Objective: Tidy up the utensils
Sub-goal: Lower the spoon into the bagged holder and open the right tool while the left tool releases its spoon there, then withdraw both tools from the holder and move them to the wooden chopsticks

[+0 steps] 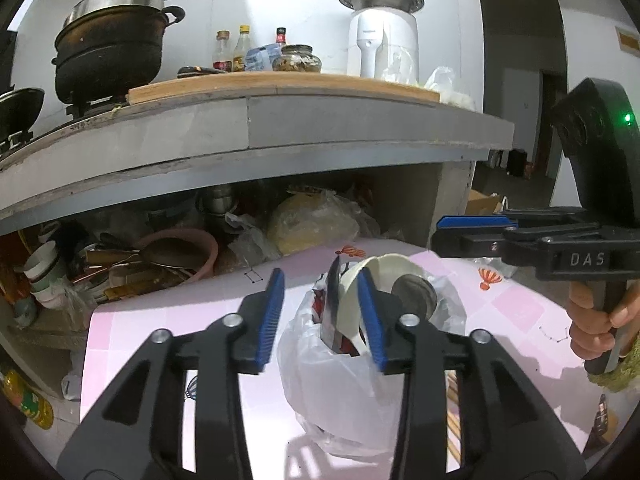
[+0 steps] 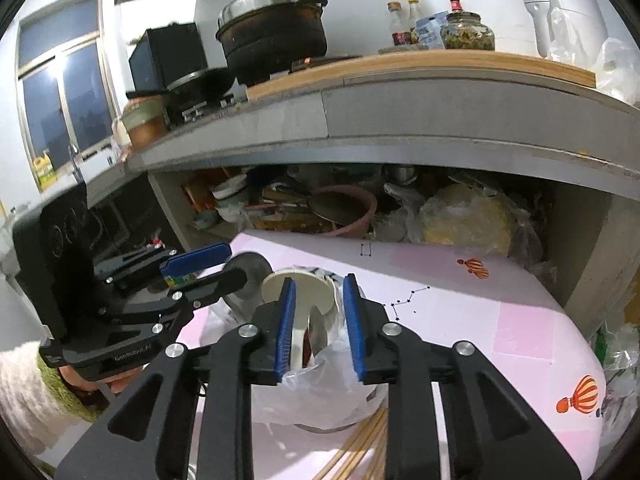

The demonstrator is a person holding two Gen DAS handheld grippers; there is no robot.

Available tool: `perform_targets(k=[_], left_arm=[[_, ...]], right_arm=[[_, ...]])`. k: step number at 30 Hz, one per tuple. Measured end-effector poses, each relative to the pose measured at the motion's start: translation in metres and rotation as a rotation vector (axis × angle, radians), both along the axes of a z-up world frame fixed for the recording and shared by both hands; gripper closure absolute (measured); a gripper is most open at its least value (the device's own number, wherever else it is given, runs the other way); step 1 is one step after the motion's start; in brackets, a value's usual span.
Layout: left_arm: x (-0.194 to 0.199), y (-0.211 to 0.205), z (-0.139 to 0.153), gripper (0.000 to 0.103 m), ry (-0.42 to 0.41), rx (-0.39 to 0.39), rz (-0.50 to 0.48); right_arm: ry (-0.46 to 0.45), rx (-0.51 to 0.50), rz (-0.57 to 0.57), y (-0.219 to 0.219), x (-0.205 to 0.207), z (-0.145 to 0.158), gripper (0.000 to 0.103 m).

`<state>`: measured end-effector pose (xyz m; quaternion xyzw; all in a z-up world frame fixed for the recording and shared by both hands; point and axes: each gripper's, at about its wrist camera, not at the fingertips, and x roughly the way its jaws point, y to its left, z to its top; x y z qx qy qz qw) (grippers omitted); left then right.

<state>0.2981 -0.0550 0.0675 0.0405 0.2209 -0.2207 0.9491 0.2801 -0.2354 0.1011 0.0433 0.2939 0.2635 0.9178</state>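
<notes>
A holder wrapped in a translucent plastic bag (image 1: 332, 392) (image 2: 320, 392) stands on the pink table (image 2: 480, 320). A cream spoon (image 1: 384, 268) (image 2: 298, 284), a round metal ladle (image 1: 414, 292) (image 2: 250, 268) and a dark flat utensil (image 1: 332, 304) stick up out of it. My left gripper (image 1: 320, 278) (image 2: 208, 272) is open at the bag's top, its right pad in front of the cream spoon. My right gripper (image 2: 319, 280) (image 1: 460, 236) is open too, and the spoon's handle stands between its pads, close to the left one. Wooden chopsticks (image 2: 360, 444) lie by the holder's base.
A concrete counter (image 1: 248, 128) overhangs just behind, carrying a black pot (image 1: 108, 52), bottles, a jar and a white appliance (image 1: 380, 44). The recess under it is crammed with a pink basin (image 1: 192, 252), bowls and plastic bags. A hand (image 1: 600, 320) grips the right gripper's handle.
</notes>
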Motion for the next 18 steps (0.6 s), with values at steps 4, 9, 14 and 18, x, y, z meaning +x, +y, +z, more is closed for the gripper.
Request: perform_targets(k=[4, 9, 14, 18], left_arm=[[-0.006, 0.011, 0.009, 0.057, 0.013, -0.047, 0.023], [-0.023, 0.025, 0.017, 0.048, 0.021, -0.094, 0.048], [-0.053, 0.038, 0.022, 0.04, 0.026, -0.125, 0.065], [-0.082, 0.041, 0.02, 0.036, 0.032, -0.124, 0.057]], right_arm=[[-0.018, 0.03, -0.028, -0.013, -0.011, 0.012, 0.072], [-0.034, 0.073, -0.076, -0.038, -0.032, 0.022, 0.066], [-0.006, 0.072, -0.147, -0.069, -0.063, 0.019, 0.065], [0.047, 0.074, -0.189, -0.089, -0.088, 0.003, 0.065]])
